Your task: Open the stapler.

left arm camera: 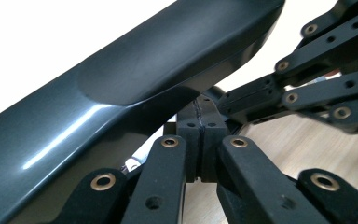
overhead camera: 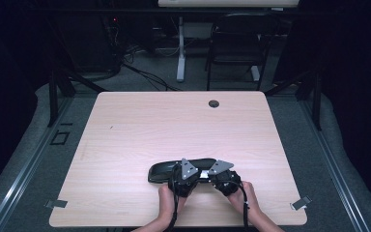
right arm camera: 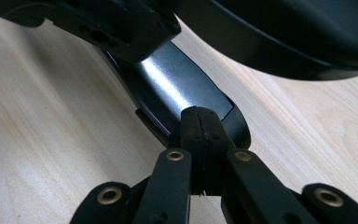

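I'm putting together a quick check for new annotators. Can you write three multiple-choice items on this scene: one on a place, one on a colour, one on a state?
1. Where on the table does the case lie?
A. near the person's edge
B. by the far edge
C. at the left corner

2. What colour is the case?
A. white
B. glossy black
C. red

3. How do the jaws of the left gripper and right gripper stand?
A. both wide open
B. one open, one shut
C. both shut

Answers:
1. A: in the high view it lies just ahead of the hands, near the close edge.
2. B: its shell is dark with bright highlights in the left gripper view.
3. C: in each gripper view the two pads meet with no gap.
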